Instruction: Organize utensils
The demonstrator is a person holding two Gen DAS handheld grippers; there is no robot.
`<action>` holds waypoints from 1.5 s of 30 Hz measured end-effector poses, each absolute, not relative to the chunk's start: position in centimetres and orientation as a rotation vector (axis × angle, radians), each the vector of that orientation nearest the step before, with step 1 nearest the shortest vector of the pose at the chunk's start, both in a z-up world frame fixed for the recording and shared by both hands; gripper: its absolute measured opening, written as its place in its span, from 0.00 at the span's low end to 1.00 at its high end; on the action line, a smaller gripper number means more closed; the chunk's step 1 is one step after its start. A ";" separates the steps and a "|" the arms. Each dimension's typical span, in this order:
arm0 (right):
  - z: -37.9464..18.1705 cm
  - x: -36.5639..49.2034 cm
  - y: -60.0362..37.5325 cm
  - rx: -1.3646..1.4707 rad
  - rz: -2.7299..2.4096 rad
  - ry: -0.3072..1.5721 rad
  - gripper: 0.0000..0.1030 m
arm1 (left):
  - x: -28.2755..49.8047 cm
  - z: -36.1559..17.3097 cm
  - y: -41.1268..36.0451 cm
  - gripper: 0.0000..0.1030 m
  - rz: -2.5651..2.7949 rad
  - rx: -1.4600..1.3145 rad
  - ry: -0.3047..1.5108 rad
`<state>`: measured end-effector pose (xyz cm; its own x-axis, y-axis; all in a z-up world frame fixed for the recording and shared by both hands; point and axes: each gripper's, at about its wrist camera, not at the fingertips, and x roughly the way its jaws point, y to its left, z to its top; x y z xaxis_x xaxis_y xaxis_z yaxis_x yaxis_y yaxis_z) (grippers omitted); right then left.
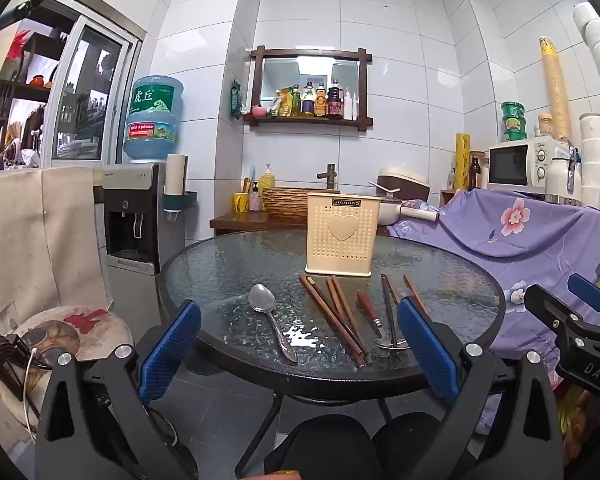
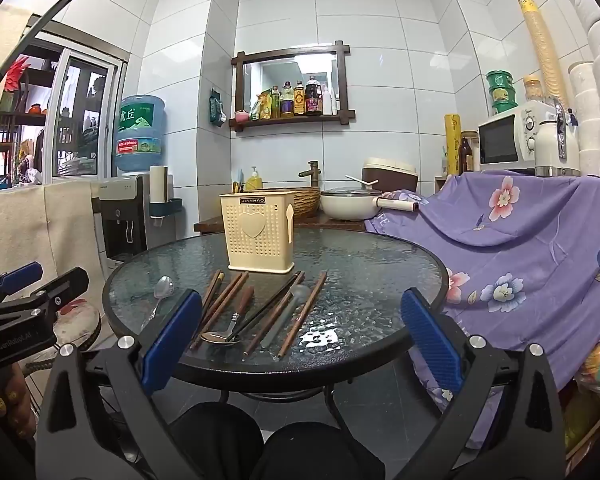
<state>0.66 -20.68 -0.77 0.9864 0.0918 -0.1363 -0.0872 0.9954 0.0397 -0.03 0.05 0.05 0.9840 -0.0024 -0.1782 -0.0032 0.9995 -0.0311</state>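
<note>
A cream perforated utensil holder (image 1: 342,234) (image 2: 258,232) stands upright at the back of the round glass table (image 1: 340,380). In front of it lie a metal spoon (image 1: 272,320) (image 2: 162,292), several brown chopsticks (image 1: 336,316) (image 2: 224,300), a wooden-handled spoon (image 1: 374,316) (image 2: 230,320) and a grey spoon (image 2: 288,312). My left gripper (image 1: 300,348) hovers open before the table's near edge with nothing between its blue pads. My right gripper (image 2: 302,338) is open and empty too, level with it on the right (image 1: 552,286).
A purple floral cloth (image 2: 520,240) drapes furniture right of the table. A water dispenser (image 1: 134,220) and a round stool (image 1: 80,332) stand to the left. Behind the table is a counter with a woven sink basin (image 1: 288,200) and a pot (image 2: 352,204). Dark-clad knees (image 2: 220,432) show below.
</note>
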 end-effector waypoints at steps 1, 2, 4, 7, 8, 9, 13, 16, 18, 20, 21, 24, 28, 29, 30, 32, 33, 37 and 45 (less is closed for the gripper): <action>-0.8 0.7 -20.7 0.033 0.089 0.138 0.95 | -0.1 0.2 0.4 0.94 0.000 -0.031 0.180; -0.8 0.7 -20.7 0.034 0.089 0.137 0.95 | 0.1 0.0 0.4 0.94 -0.001 -0.030 0.179; -0.8 0.7 -20.7 0.039 0.090 0.139 0.95 | 0.3 -0.3 0.4 0.94 -0.004 -0.029 0.178; -0.8 0.7 -20.7 0.038 0.090 0.137 0.95 | 0.1 0.0 -0.1 0.94 -0.002 -0.027 0.180; -0.8 0.6 -20.7 0.037 0.090 0.136 0.95 | 0.3 -0.2 0.0 0.94 -0.001 -0.034 0.181; -0.8 0.6 -20.7 0.037 0.091 0.136 0.95 | 0.2 -0.2 0.0 0.94 0.000 -0.035 0.180; -0.7 0.8 -20.7 0.038 0.091 0.143 0.95 | 0.3 -0.3 0.0 0.94 -0.001 -0.035 0.182; -0.8 0.7 -20.7 0.037 0.090 0.141 0.95 | 0.2 -0.4 0.0 0.94 -0.002 -0.032 0.185; -0.8 0.8 -20.7 0.038 0.092 0.144 0.95 | 0.2 -0.3 -0.1 0.94 -0.001 -0.031 0.185; -1.0 0.8 -20.8 0.039 0.093 0.145 0.95 | 0.1 -0.3 0.0 0.94 0.000 -0.030 0.185; -1.0 0.8 -20.8 0.039 0.092 0.145 0.95 | 0.2 -0.3 0.0 0.94 -0.001 -0.031 0.186; -1.0 0.8 -20.8 0.038 0.093 0.145 0.95 | 0.1 -0.3 0.0 0.94 -0.002 -0.031 0.186; -0.9 0.8 -20.8 0.038 0.093 0.145 0.95 | 0.2 -0.3 0.0 0.94 -0.002 -0.030 0.186; -0.9 0.8 -20.8 0.038 0.093 0.145 0.95 | 0.2 -0.3 0.0 0.94 -0.002 -0.030 0.186; -0.9 0.8 -20.8 0.038 0.092 0.143 0.95 | 0.2 -0.3 0.0 0.94 -0.001 -0.030 0.186; -0.7 0.6 -20.8 0.038 0.092 0.144 0.95 | 0.2 -0.3 0.0 0.94 -0.002 -0.031 0.187; -0.8 0.6 -20.8 0.038 0.093 0.144 0.95 | 0.2 -0.4 0.0 0.94 -0.002 -0.030 0.186; -0.8 0.7 -20.8 0.037 0.094 0.145 0.95 | 0.2 -0.4 0.0 0.94 -0.001 -0.031 0.188; -0.8 0.6 -20.8 0.036 0.095 0.146 0.95 | 0.3 -0.5 0.0 0.94 -0.002 -0.031 0.188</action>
<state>0.56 -20.81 -0.78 0.9848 0.0973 -0.1440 -0.0920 0.9948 0.0429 0.30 0.05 -0.46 0.9824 -0.0044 -0.1865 -0.0013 0.9995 -0.0306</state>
